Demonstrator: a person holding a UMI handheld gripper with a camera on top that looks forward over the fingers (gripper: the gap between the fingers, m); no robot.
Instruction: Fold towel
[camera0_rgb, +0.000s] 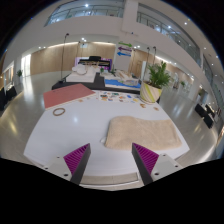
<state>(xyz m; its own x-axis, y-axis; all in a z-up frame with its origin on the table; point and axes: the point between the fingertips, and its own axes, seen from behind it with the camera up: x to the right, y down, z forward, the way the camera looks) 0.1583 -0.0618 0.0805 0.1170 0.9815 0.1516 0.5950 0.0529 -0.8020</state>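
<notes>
On the white table (80, 125), towel (142, 131) ahead of open tool (111, 160), potted plant (155, 80) beyond

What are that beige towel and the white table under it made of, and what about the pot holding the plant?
The beige rectangular towel, just beyond the open claw, looks like soft terry cloth: matte, nubby surface. The white table seems a smooth laminate or plastic, faintly glossy. The pale yellow plant pot could be glazed ceramic or plastic; too far to tell.

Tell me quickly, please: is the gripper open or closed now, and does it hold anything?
Gripper: open, holding nothing; the beige towel lies flat on the white table, just ahead of the fingers.
</notes>
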